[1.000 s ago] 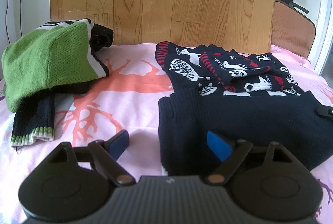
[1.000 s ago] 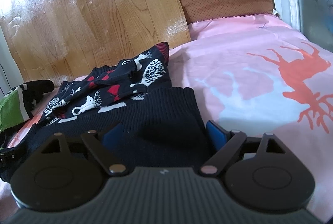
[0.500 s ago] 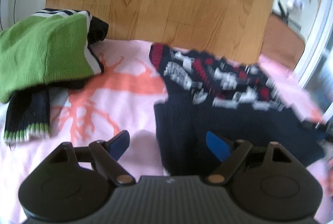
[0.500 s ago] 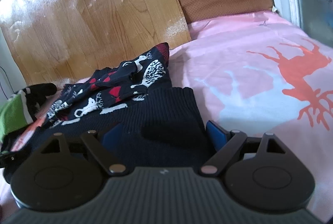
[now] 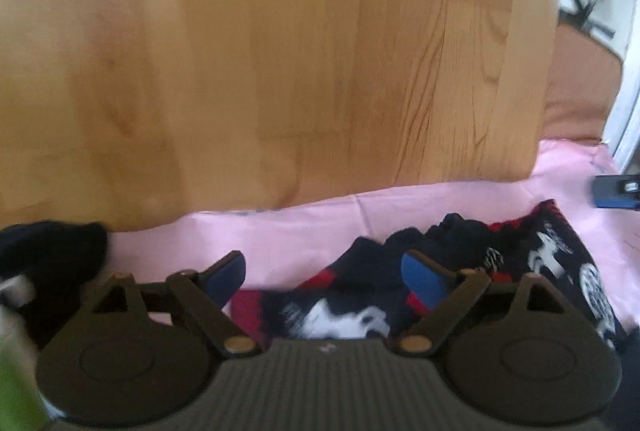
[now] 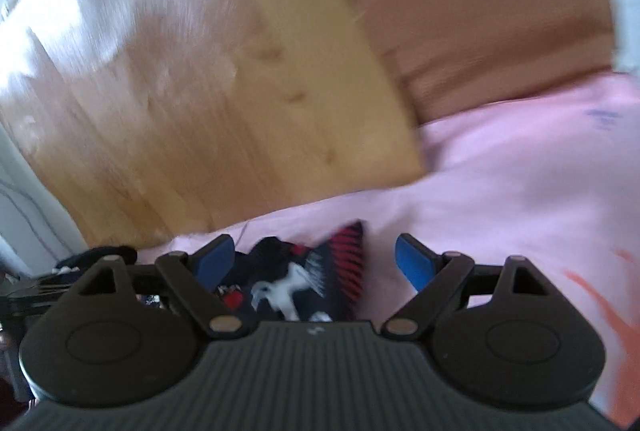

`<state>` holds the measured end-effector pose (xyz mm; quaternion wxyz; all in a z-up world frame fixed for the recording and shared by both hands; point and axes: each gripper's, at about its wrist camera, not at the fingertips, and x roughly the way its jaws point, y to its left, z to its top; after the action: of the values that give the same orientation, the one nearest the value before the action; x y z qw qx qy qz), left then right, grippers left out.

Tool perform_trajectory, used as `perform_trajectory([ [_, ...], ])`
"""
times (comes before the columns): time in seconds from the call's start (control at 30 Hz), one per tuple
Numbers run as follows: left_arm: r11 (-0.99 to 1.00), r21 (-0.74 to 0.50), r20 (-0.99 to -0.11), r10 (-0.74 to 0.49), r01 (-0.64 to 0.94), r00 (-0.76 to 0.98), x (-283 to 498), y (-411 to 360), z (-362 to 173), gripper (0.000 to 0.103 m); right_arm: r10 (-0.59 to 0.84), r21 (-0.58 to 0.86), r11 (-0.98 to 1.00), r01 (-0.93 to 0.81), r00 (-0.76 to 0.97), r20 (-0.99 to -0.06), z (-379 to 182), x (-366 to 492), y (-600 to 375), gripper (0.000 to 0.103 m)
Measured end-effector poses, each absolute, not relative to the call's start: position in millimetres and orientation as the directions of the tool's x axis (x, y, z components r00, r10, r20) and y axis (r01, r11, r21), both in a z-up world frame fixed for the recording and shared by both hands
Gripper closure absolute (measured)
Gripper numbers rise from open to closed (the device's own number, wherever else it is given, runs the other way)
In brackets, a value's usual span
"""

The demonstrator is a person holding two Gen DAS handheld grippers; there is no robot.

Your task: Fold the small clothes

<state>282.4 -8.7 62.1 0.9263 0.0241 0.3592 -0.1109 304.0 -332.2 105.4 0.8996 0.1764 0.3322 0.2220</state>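
Both hand-held grippers are way further forward now, up at the far end of the dark patterned sweater [image 5: 532,255]. Its plain navy part drops out of both views, leaving just the red and white collar end [image 6: 320,271]. The wood panel [image 5: 280,63] looms much bigger, and the green garment [image 5: 16,391] slides off to the left edge.
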Motion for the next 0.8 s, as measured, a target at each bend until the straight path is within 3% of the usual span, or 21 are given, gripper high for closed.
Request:
perform_trajectory([
  [0.1,0.968,-0.037,-0.707,-0.201,0.248,0.679,313.2,-26.8,39.0,0.015,0.544,0.422,0.838,-0.345,0.584,-0.602,88.7,351.9,-282.9,0.014],
  [0.17,0.963,-0.022,-0.72,-0.201,0.267,0.665,324.9,-33.5,23.3,0.03,0.533,0.365,0.843,-0.395,0.519,-0.668,72.6,377.6,-252.5,0.014],
  [0.2,0.957,-0.028,-0.733,-0.216,0.29,0.645,327.6,-34.5,16.4,0.051,0.516,0.332,0.846,-0.417,0.487,-0.705,63.1,388.9,-239.3,0.014],
  [0.23,0.948,-0.048,-0.751,-0.241,0.314,0.614,330.1,-35.4,8.6,0.063,0.499,0.309,0.851,-0.425,0.469,-0.729,55.8,396.1,-231.1,0.014],
  [0.27,0.947,-0.049,-0.738,-0.25,0.319,0.627,326.3,-34.7,6.5,0.066,0.486,0.292,0.852,-0.435,0.448,-0.75,47.6,401.6,-224.3,0.013],
  [0.3,0.943,-0.042,-0.726,-0.257,0.331,0.638,321.4,-35.8,6.6,0.079,0.487,0.28,0.848,-0.45,0.453,-0.747,43.3,398.1,-221.5,0.013],
  [0.33,0.937,-0.03,-0.714,-0.264,0.348,0.649,315.0,-37.8,8.7,0.087,0.494,0.263,0.839,-0.477,0.463,-0.736,42.8,393.2,-218.4,0.024],
  [0.37,0.935,-0.011,-0.701,-0.26,0.355,0.664,307.9,-39.7,12.3,0.088,0.507,0.251,0.824,-0.509,0.462,-0.728,44.0,386.4,-215.1,0.059],
  [0.4,0.934,0.0,-0.689,-0.259,0.358,0.676,300.7,-41.3,16.6,0.089,0.516,0.245,0.814,-0.527,0.461,-0.722,46.4,380.8,-212.5,0.074],
  [0.43,0.934,-0.001,-0.678,-0.263,0.356,0.686,295.0,-41.2,21.8,0.09,0.51,0.217,0.819,-0.531,0.499,-0.701,51.6,369.7,-210.6,0.082],
  [0.6,0.93,-0.029,-0.588,-0.313,0.367,0.746,240.7,-35.5,67.4,0.092,0.533,0.199,0.821,-0.535,0.594,-0.602,96.3,313.7,-216.2,0.085],
  [0.8,0.903,-0.019,-0.45,-0.39,0.428,0.803,113.7,-19.7,104.3,0.093,0.595,0.163,0.787,-0.595,0.662,-0.457,148.7,200.2,-250.2,0.086],
])
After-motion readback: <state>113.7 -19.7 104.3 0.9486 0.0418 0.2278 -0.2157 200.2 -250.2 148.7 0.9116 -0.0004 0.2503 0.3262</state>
